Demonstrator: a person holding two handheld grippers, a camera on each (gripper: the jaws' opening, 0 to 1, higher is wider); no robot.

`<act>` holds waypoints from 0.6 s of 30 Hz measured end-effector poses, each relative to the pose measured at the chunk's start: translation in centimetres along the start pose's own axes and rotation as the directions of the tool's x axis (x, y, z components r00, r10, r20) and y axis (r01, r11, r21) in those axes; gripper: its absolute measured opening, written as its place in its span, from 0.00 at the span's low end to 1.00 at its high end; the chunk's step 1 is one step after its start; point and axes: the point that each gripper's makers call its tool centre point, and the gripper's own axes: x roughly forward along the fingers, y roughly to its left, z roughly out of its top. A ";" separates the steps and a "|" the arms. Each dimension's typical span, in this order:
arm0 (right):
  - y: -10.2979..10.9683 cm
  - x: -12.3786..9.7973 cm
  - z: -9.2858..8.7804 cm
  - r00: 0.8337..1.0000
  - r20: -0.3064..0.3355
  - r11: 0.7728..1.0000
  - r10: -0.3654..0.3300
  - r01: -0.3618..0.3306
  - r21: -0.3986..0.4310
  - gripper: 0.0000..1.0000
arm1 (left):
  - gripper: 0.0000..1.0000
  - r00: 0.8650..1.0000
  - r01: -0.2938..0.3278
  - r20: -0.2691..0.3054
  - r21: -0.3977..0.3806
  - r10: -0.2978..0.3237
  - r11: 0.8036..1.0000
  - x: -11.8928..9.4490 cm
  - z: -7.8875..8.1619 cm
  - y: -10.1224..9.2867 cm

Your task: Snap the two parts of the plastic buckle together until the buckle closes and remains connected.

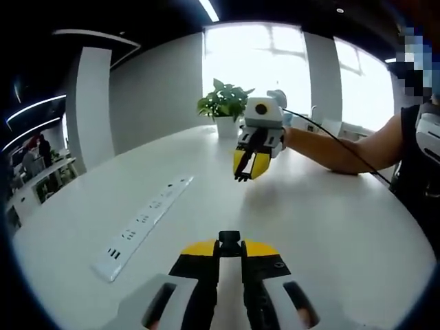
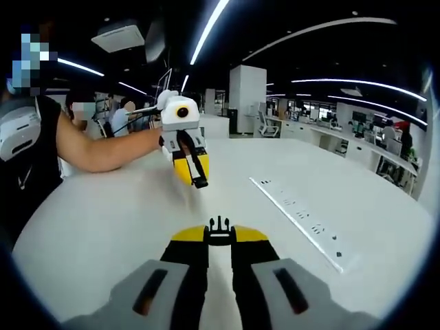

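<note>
In the left gripper view my left gripper point(image 1: 229, 253) is shut on a black buckle part point(image 1: 229, 240) that juts from its yellow tips. Across the white table point(image 1: 323, 227) the right gripper point(image 1: 246, 168) hangs in the air, pointing down towards me with a dark piece at its tip. In the right gripper view my right gripper point(image 2: 219, 242) is shut on the pronged black buckle part point(image 2: 219, 227). The left gripper point(image 2: 193, 172) faces it from further off, with a black piece point(image 2: 200, 181) at its tip. The two parts are well apart.
A long white power strip point(image 1: 143, 225) point(image 2: 304, 220) lies on the table beside the grippers. A potted plant point(image 1: 224, 108) stands at the far edge. A person's arm point(image 2: 103, 152) reaches over the table, and other people sit behind it.
</note>
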 end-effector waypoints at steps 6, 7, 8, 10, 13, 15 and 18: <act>0.9 0.1 0.5 1.000 0.011 1.000 -0.001 0.001 -0.006 0.10 | 0.10 1.000 0.002 0.002 0.007 -0.002 1.000 -0.2 0.1 -1.2; 1.2 0.2 0.5 1.000 0.009 1.000 0.002 -0.002 -0.007 0.10 | 0.10 1.000 0.003 0.002 0.007 -0.003 1.000 -0.2 0.1 -1.3; 1.3 0.3 0.5 1.000 0.007 1.000 0.003 -0.003 -0.009 0.10 | 0.10 1.000 0.003 -0.001 0.008 -0.003 1.000 -0.2 0.0 -1.4; 1.4 0.4 0.5 1.000 0.004 1.000 0.007 -0.007 -0.011 0.10 | 0.10 1.000 -0.003 -0.008 0.009 0.003 1.000 -0.3 -0.1 -1.5; 1.5 0.5 0.6 1.000 0.004 1.000 0.012 -0.012 -0.013 0.10 | 0.10 1.000 -0.004 -0.012 0.012 0.004 1.000 -0.4 -0.2 -1.6; 1.5 0.5 0.6 1.000 0.001 1.000 0.013 -0.013 -0.018 0.10 | 0.10 1.000 -0.009 -0.012 0.015 0.009 1.000 -0.5 -0.2 -1.6; 1.6 0.6 0.5 1.000 -0.002 1.000 0.015 -0.015 -0.017 0.10 | 0.10 1.000 -0.009 -0.011 0.021 0.009 1.000 -0.7 0.0 -1.7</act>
